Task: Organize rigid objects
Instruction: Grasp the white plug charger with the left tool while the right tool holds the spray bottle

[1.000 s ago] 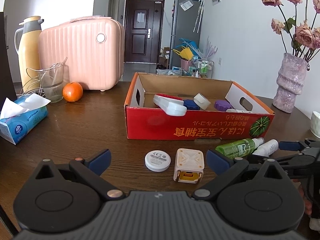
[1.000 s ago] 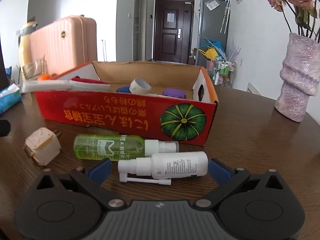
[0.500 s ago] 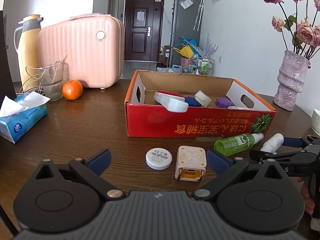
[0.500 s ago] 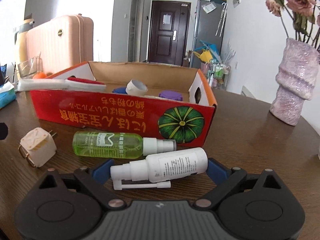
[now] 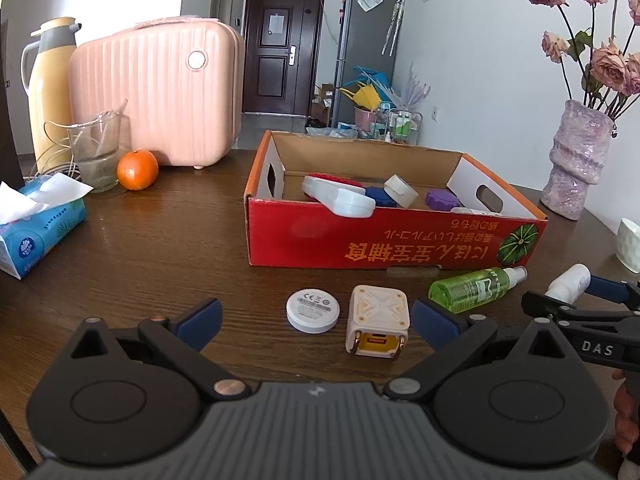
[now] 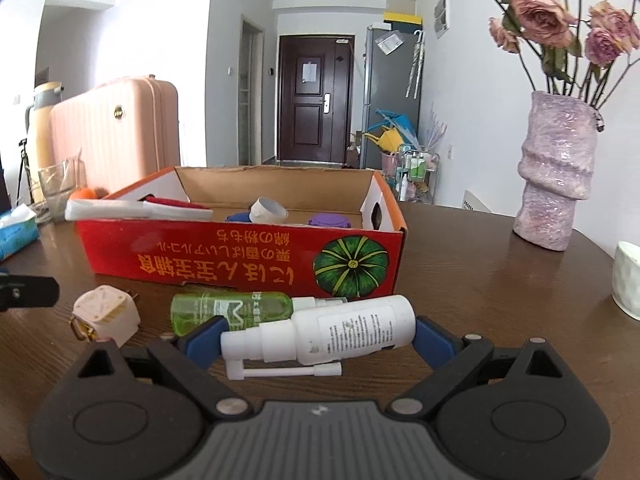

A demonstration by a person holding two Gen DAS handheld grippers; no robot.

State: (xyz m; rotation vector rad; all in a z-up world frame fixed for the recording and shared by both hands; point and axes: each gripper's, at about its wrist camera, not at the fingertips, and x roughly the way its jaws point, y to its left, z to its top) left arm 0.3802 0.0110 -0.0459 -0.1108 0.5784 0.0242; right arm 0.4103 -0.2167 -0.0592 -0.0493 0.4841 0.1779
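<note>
My right gripper [image 6: 316, 336] is shut lengthwise on a white spray bottle [image 6: 352, 332], one blue pad on each end. The bottle hangs tilted just above the table and shows in the left wrist view as the white spray bottle [image 5: 570, 282] at the far right. A green spray bottle [image 6: 224, 308] lies behind it, along the front of the red cardboard box [image 6: 200, 256]. My left gripper [image 5: 316, 318] stands open and holds nothing. A beige plug adapter [image 5: 378, 320] and a round white disc [image 5: 313, 310] lie on the table just ahead of it.
The box [image 5: 360, 244] holds several small items. A purple vase [image 6: 556, 176] and a white cup [image 6: 628, 280] stand at the right. A pink suitcase [image 5: 156, 96], a yellow thermos [image 5: 50, 88], a glass jug [image 5: 96, 152], an orange [image 5: 137, 164] and a tissue box [image 5: 36, 224] fill the left.
The right gripper closed on the white spray bottle and raised it off the table, so it now overlaps the green bottle. The left gripper stayed put.
</note>
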